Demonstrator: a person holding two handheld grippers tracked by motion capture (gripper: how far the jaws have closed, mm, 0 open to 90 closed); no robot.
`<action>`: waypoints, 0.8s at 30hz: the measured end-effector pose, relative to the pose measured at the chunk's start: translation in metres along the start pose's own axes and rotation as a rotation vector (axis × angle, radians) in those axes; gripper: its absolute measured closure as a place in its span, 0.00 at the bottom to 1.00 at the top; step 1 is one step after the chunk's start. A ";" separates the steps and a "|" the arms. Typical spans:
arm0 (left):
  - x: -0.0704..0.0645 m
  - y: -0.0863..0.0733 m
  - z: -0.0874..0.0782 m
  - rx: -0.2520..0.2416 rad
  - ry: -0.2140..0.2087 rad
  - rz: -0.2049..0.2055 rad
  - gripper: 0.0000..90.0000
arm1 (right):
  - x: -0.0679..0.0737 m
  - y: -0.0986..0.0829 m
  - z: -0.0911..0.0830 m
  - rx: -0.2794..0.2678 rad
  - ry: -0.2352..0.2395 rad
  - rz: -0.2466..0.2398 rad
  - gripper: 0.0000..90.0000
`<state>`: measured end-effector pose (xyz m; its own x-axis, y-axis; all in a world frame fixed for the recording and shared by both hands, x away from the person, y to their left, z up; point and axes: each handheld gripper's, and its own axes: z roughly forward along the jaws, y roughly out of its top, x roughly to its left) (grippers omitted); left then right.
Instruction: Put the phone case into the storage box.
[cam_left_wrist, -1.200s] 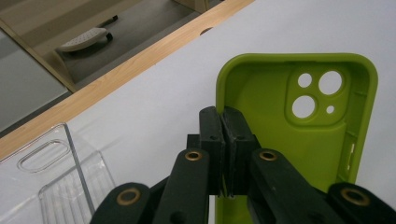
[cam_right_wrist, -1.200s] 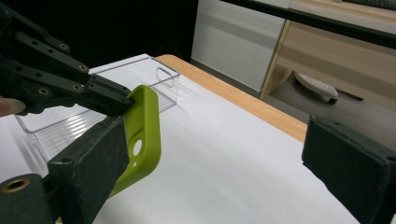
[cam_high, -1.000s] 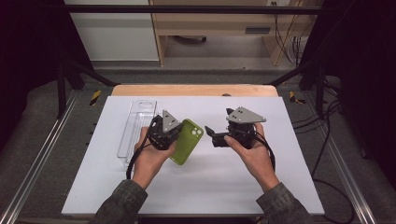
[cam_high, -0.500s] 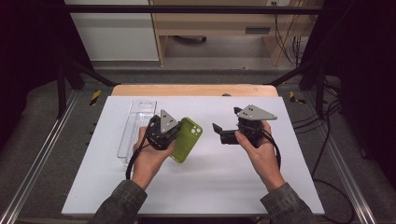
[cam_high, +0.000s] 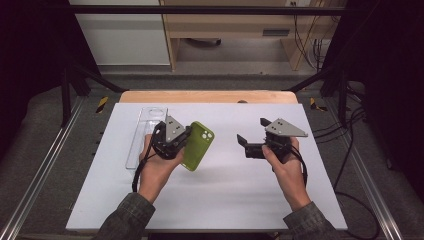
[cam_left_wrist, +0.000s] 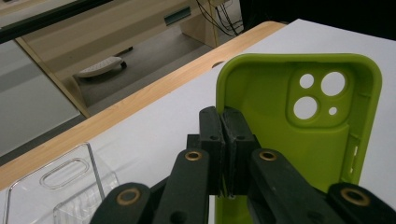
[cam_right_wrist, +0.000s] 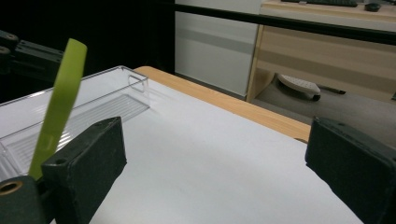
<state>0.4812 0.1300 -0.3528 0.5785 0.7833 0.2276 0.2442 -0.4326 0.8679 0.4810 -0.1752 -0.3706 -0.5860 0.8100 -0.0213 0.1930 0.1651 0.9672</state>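
A lime-green phone case (cam_high: 198, 145) with camera cut-outs is held tilted above the white table (cam_high: 220, 195), left of centre. My left gripper (cam_high: 181, 141) is shut on the case's left edge; in the left gripper view the jaws pinch the case (cam_left_wrist: 299, 126) at its rim, with the left gripper (cam_left_wrist: 225, 140) closed tight. My right gripper (cam_high: 251, 135) hovers to the right, apart from the case, with its jaws spread wide and nothing between them. In the right gripper view the right gripper (cam_right_wrist: 215, 154) frames bare table, and the case (cam_right_wrist: 58, 107) shows edge-on at far left.
A clear plastic tray (cam_high: 145, 132) lies lengthwise on the table behind my left hand, also seen as the tray (cam_right_wrist: 84, 102) and tray (cam_left_wrist: 60, 186). The table's wooden back edge (cam_high: 207, 96) runs across. Dark frame rails flank both sides.
My right gripper has drawn away to the right from the phone case, widening the gap. The left gripper keeps holding the case in about the same place.
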 end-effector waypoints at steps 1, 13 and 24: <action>0.001 0.000 -0.001 -0.003 0.000 -0.002 0.97 | -0.001 -0.002 -0.001 -0.003 -0.003 0.004 0.06; 0.011 0.003 -0.007 -0.027 0.020 -0.028 0.97 | -0.015 -0.031 -0.017 -0.012 -0.021 0.066 0.05; 0.021 0.002 -0.012 -0.039 0.034 -0.061 0.97 | -0.025 -0.055 -0.035 -0.016 -0.046 0.080 0.05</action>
<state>0.4849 0.1511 -0.3409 0.5368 0.8225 0.1879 0.2474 -0.3664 0.8969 0.4572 -0.2244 -0.4140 -0.5319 0.8456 0.0449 0.2254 0.0903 0.9701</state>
